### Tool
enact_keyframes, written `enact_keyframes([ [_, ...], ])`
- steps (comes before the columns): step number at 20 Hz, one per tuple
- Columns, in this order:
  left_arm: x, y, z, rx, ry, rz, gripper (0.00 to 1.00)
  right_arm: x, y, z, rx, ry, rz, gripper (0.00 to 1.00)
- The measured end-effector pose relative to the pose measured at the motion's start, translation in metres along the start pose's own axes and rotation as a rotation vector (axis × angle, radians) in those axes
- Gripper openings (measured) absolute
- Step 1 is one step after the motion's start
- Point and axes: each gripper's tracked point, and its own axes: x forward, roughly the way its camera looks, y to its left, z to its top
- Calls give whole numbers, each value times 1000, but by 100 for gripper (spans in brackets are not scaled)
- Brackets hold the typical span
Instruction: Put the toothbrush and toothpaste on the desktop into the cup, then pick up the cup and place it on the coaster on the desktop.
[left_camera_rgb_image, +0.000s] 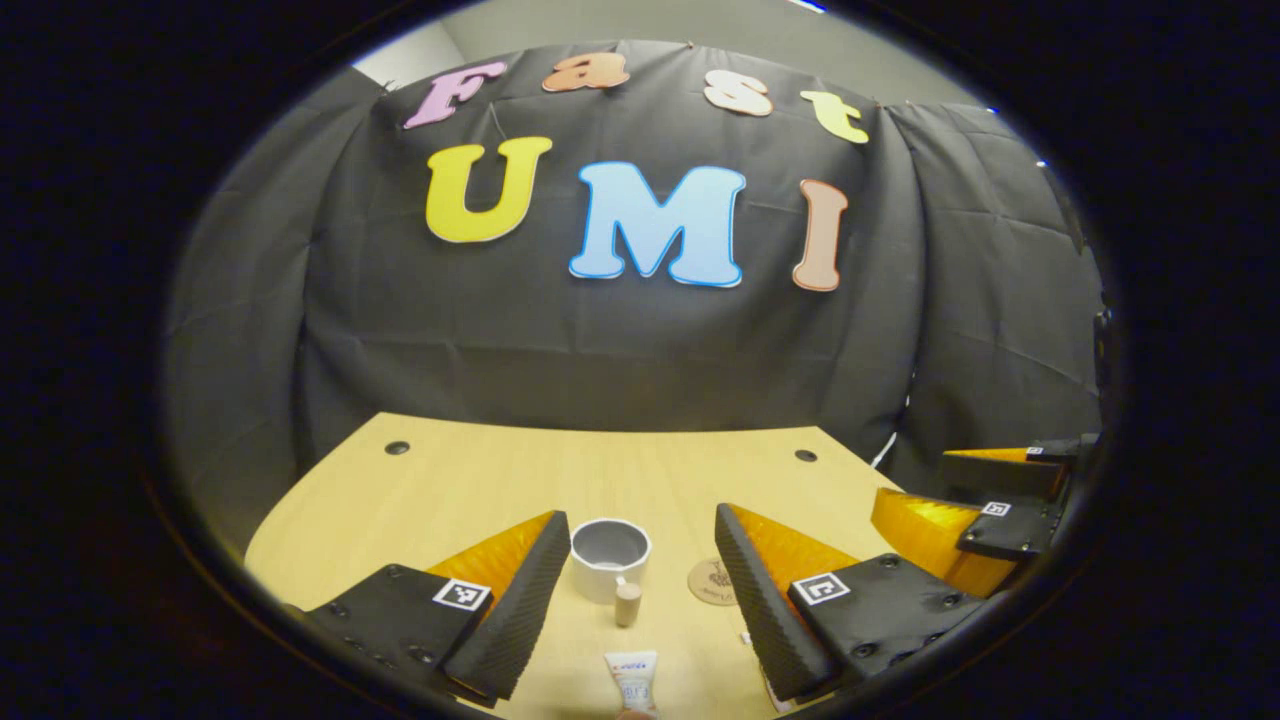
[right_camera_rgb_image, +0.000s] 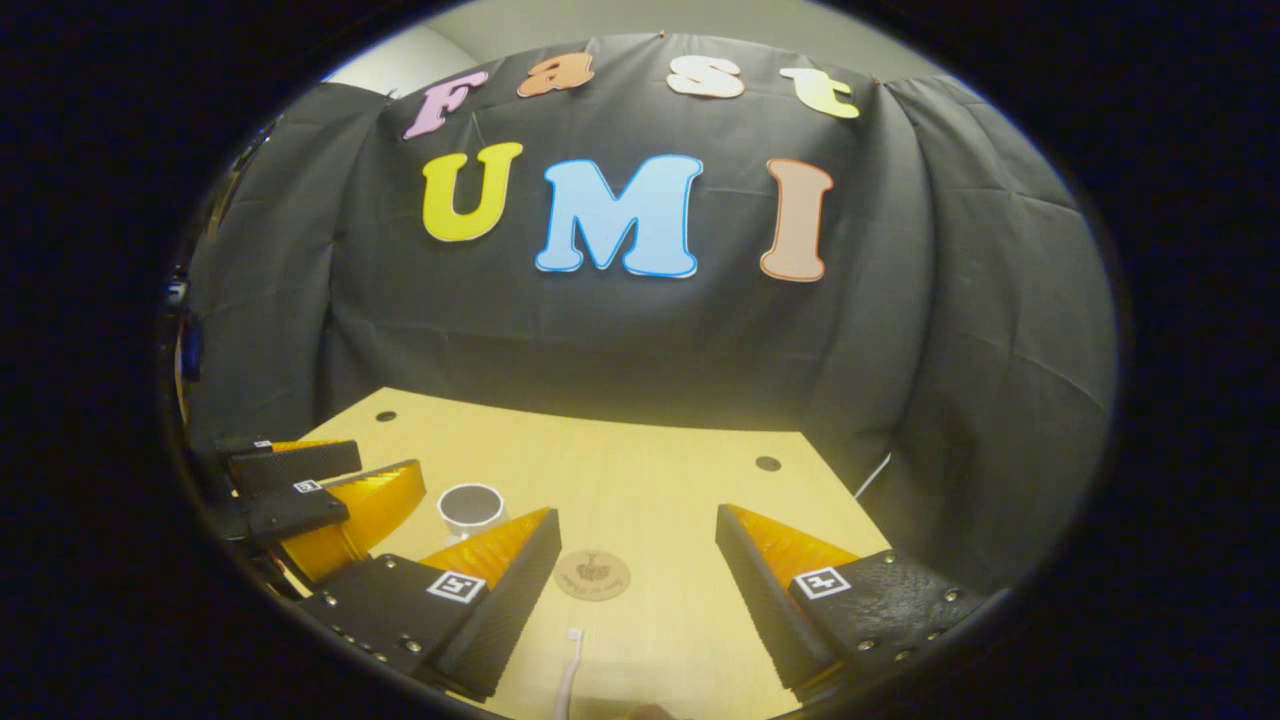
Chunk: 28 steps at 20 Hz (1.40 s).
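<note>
Toothpaste (left_camera_rgb_image: 630, 683) lies on the counter (left_camera_rgb_image: 470, 480) directly ahead of my left hand-held gripper (left_camera_rgb_image: 636, 590), centred between its 2 fingers, long axis along my line of approach, cap (left_camera_rgb_image: 627, 602) toward the cup (left_camera_rgb_image: 610, 558). Left jaws wide, holding nothing. Toothbrush (right_camera_rgb_image: 568, 672) lies likewise ahead of my right hand-held gripper (right_camera_rgb_image: 636, 590), jaws wide and empty (coaster (right_camera_rgb_image: 592, 575) just beyond it). Judgement: left is nearer the toothpaste; a straight descent, then close across the tube.

left tool (left_camera_rgb_image: 640, 570) fingers spread, level | right tool (right_camera_rgb_image: 637, 565) fingers spread, level
</note>
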Motion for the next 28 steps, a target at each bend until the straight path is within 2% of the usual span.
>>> enact_keyframes([
  [6, -15, -4, -37, -42, 194, -16, 94, 14, 10, -54, 30, 217, 40, 96],
  [13, -9, -5, -101, -94, 431, -17, 94, 9, 30, -109, 75, 481, 106, 96],
  [20, -19, 13, -150, -90, 647, 26, 95, -4, 47, -152, 86, 710, 152, 97],
  [25, -25, 0, -188, -100, 837, 28, 96, -9, 59, -191, 90, 841, 180, 94],
  [28, -23, -11, -196, -111, 911, 21, 96, -11, 65, -206, 92, 904, 194, 94],
])
